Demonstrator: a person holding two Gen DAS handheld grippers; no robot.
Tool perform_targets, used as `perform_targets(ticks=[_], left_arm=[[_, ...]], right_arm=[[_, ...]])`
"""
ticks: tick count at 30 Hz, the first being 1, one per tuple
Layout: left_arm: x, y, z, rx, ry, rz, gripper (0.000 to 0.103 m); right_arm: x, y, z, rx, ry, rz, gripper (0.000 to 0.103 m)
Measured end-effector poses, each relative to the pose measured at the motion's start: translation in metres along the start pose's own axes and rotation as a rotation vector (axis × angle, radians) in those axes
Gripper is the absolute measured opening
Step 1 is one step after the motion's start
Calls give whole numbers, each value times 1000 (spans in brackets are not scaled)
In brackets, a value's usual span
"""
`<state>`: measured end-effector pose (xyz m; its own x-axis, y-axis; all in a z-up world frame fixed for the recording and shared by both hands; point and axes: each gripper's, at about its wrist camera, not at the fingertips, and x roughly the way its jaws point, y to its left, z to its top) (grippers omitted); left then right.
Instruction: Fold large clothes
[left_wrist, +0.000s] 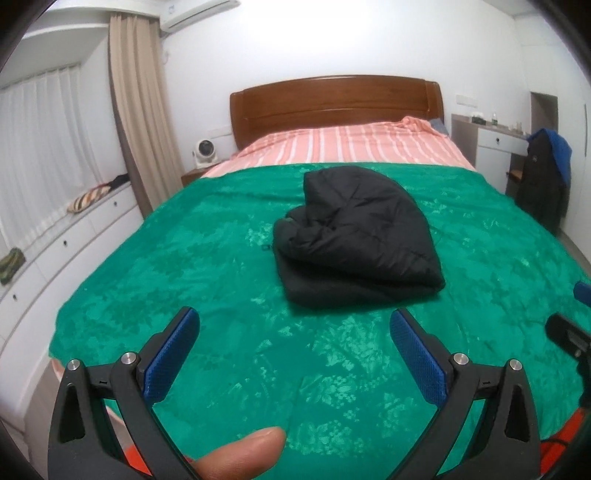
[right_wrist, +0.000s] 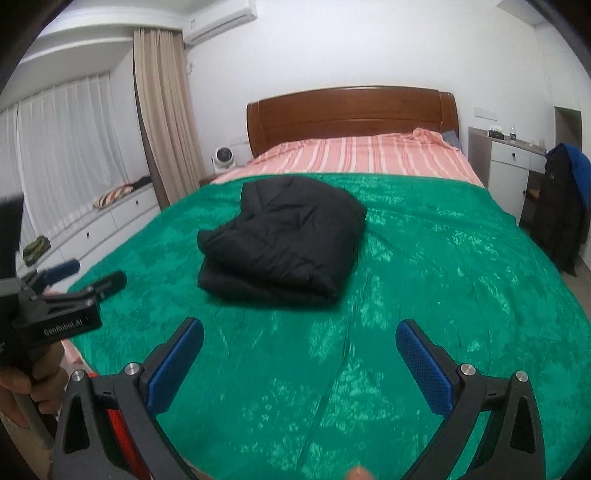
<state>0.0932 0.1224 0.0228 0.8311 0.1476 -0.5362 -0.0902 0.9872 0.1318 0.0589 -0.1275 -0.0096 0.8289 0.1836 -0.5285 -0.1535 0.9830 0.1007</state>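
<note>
A: Item one, left gripper (left_wrist: 294, 325). Condition?

B: Jaws spread wide, blue pads (left_wrist: 417, 356) bare, nothing between them. It hovers over the near edge of the green bedspread (left_wrist: 229, 280), apart from the garment. A thumb (left_wrist: 240, 456) shows at the bottom of its view.

A: Item two, right gripper (right_wrist: 299, 338).

B: Same entry: jaws wide apart, empty, above the near edge of the bedspread, well short of the garment. The left tool's body shows at the left of the right wrist view, held in a hand (right_wrist: 16, 391).

A: Item three, the task piece.

B: Black puffer jacket (left_wrist: 356, 236), quilted, bulky. It lies near the middle of the bedspread, nearer the far edge than the near one, already doubled into a thick, roughly square bundle. The top layer puffs up and sits slightly askew over the lower layer, with a rumpled lobe at the near left corner.

A: Stage of work?

B: By my judgement, the fold looks essentially done, with both tools clear of it. If any step remains, it is tidying: press the top layer down to let air out, then square the loose left lobe over the bottom layer. Grip the padding deep, since slick fabric likely slides from shallow pinches.

A: Surroundings?

B: Striped pink sheet (left_wrist: 351, 146) beyond the bedspread's far edge, wooden headboard (left_wrist: 334, 103) behind it.
</note>
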Motion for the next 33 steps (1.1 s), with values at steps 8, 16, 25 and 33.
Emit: perform_targets(ticks=[8, 16, 25, 33], left_arm=[[-6, -4, -9, 27, 10, 8, 103], [-17, 2, -24, 48, 0, 10, 103], [-30, -12, -25, 92, 10, -13, 103], [-35, -7, -21, 53, 38, -46, 103]], right_arm=[[-3, -2, -5, 27, -6, 1, 103], [-11, -1, -18, 33, 49, -26, 103], [-22, 14, -24, 28, 118, 34, 103], [-32, 36, -21, -36, 104, 40, 103]])
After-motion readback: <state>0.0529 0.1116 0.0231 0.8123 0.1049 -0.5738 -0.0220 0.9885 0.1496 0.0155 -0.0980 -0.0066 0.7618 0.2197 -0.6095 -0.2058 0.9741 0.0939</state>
